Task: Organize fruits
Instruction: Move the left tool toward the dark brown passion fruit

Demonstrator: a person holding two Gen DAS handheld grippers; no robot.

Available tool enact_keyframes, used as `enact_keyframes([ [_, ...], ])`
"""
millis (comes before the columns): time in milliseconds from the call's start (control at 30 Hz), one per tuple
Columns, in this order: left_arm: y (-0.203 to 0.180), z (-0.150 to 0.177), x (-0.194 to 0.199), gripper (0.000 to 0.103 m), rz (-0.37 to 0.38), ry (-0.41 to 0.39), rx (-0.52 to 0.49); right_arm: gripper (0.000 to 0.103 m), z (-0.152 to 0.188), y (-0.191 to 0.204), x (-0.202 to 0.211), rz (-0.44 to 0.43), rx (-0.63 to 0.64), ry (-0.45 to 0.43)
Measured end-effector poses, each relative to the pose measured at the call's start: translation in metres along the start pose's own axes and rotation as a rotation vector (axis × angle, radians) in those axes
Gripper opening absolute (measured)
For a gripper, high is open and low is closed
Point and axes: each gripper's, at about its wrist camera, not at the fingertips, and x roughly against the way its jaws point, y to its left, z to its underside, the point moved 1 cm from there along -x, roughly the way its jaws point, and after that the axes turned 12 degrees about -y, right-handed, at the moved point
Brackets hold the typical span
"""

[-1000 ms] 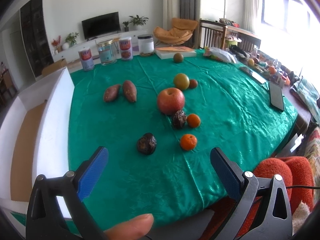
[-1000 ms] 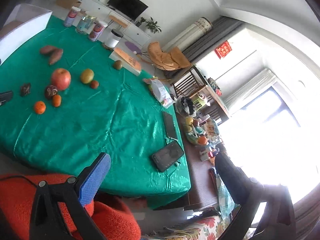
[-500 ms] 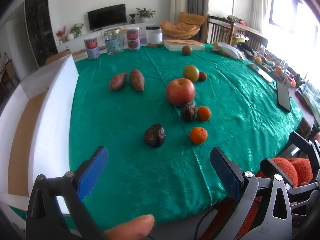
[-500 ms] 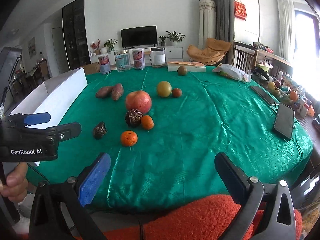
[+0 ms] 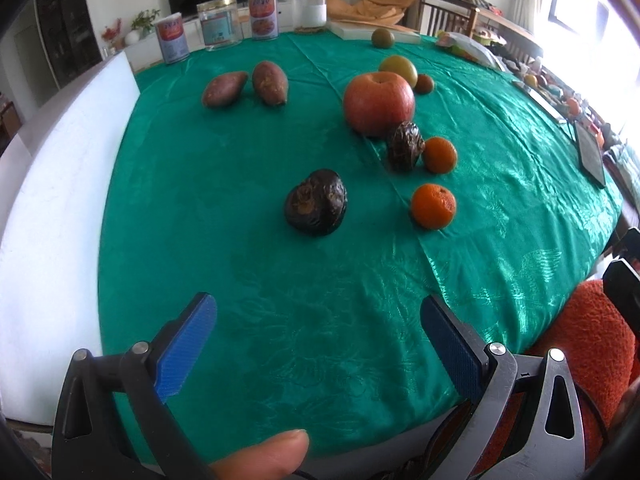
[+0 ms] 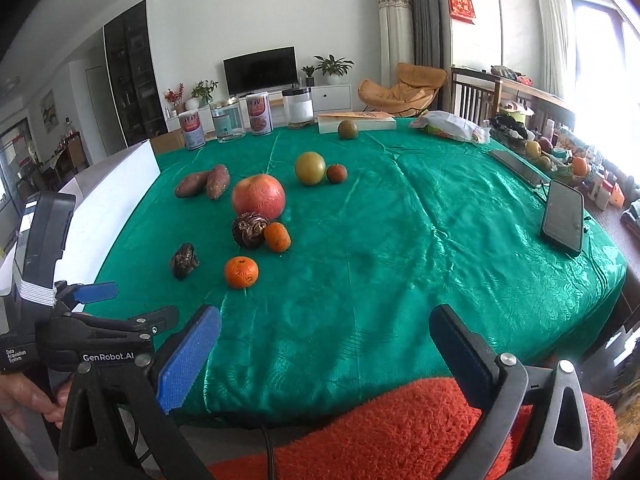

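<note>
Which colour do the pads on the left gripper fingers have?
Blue pads, seen best in the left wrist view.

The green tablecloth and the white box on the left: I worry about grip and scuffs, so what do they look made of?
The tablecloth looks like satin-type woven fabric: glossy sheen, creases, a faint woven pattern. The white box seems foam board or matte plastic, thick-walled and dull; I can't tell which.
</note>
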Motion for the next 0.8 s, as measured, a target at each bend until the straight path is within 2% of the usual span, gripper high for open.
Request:
enact_keyframes([
  [200,0.005,0.008,-0.018,0.102,-0.009,0.058,0.004,0.103,0.001,-0.002,-0.003,-0.001,-0.005,0.013],
  [800,0.008,0.005,-0.021,0.103,-0.017,0.067,0.008,0.103,0.002,-0.004,-0.004,-0.010,-0.011,0.020],
])
